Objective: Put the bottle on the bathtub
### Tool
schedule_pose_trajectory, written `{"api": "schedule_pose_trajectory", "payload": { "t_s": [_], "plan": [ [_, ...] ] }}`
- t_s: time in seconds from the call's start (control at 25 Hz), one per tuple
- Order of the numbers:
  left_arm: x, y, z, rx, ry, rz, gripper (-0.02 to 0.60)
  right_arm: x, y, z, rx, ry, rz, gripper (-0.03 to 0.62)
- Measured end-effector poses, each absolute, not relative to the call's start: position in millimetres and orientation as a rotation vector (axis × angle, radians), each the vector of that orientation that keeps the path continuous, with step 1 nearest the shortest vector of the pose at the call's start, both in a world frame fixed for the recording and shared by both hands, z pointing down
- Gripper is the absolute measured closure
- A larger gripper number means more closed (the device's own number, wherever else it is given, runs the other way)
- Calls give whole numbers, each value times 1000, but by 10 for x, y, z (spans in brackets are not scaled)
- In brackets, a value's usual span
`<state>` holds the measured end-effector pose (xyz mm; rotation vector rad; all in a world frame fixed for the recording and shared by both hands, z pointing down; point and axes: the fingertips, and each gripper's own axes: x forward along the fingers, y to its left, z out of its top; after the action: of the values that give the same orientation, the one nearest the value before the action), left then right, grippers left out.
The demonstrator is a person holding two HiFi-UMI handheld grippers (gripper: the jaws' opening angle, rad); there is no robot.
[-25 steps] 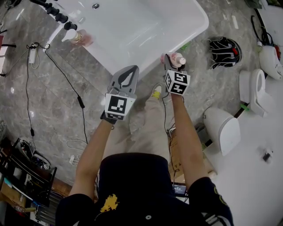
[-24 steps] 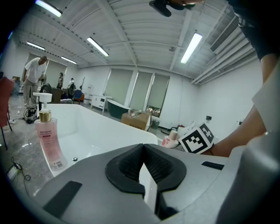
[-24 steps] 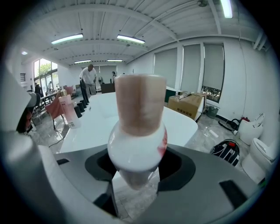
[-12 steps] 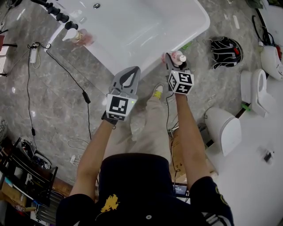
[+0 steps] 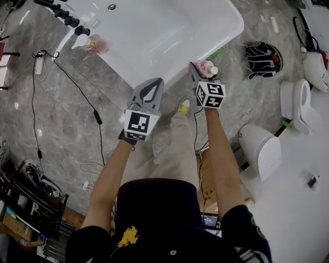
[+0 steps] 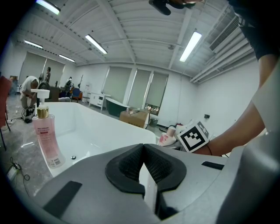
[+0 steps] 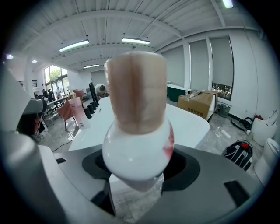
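My right gripper (image 5: 202,70) is shut on a small white bottle (image 5: 207,68) with a pinkish cap, held just off the near right corner of the white bathtub (image 5: 226,36). In the right gripper view the bottle (image 7: 136,127) fills the centre, clamped between the jaws, with the tub rim (image 7: 183,120) behind it. My left gripper (image 5: 149,92) is shut and empty, hovering at the tub's near edge. A tall pink pump bottle (image 5: 91,43) stands on the tub's left rim, also visible in the left gripper view as the pump bottle (image 6: 45,135).
Black taps (image 5: 67,15) line the tub's far left corner. A cable (image 5: 77,92) trails over the grey marble floor at left. A black helmet-like object (image 5: 262,59) and white toilets (image 5: 300,105) stand to the right. A dark rack (image 5: 25,195) sits at lower left.
My right gripper with the bottle has shifted slightly up and right, towards the tub corner. The left gripper has barely moved.
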<state>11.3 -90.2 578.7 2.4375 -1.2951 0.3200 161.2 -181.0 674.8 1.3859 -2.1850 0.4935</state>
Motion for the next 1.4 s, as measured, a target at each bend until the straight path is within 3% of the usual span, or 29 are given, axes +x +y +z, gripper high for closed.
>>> {"api": "schedule_pose_trajectory", "payload": {
  "t_s": [0.44, 1.4],
  "plan": [
    [107, -879, 5795, 2432, -1295, 322, 563, 1674, -1785, 6801, 1406, -2136, 511, 243],
    [142, -812, 5637, 2459, -1285, 339, 563, 1711, -1549, 6632, 1456, -2115, 518, 207]
  ]
}}
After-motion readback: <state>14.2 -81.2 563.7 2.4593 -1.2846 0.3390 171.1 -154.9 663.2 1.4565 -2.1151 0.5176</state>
